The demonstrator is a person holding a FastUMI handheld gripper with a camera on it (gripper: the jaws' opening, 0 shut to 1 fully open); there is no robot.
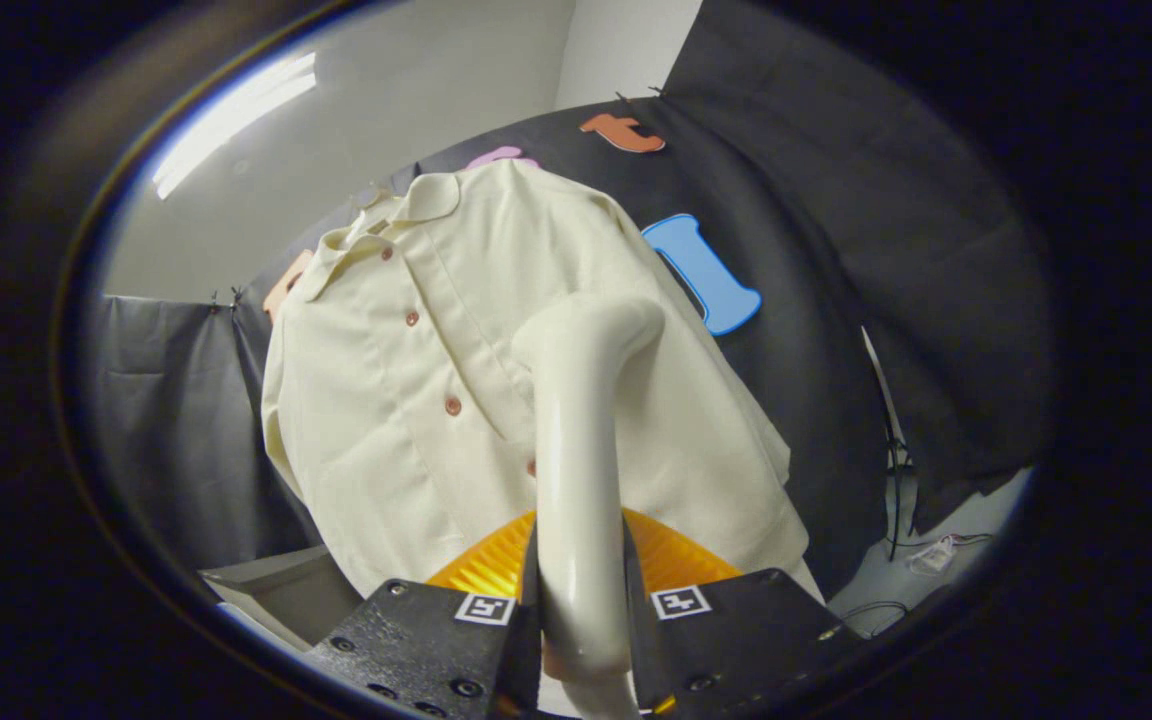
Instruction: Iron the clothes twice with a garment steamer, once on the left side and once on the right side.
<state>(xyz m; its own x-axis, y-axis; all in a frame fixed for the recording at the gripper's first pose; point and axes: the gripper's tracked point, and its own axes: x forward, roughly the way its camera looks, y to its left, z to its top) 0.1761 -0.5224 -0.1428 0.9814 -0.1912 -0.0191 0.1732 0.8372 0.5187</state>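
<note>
We see the gripper (581, 590) closed on the garment steamer (581, 440), both fingers pressing its cream handle. The steamer's curved head sits against the cream shirt (406, 400), right of the shirt's button row. The shirt hangs before the black cloth wall (836, 250).

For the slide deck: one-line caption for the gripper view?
Tool shut on the garment steamer, its head against the hanging cream shirt near the button placket.

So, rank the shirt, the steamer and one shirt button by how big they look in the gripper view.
1. Shirt.
2. Steamer, held between the gripper fingers; it sits nearest the camera, so its apparent size is inflated.
3. Button, by far the smallest.
</note>
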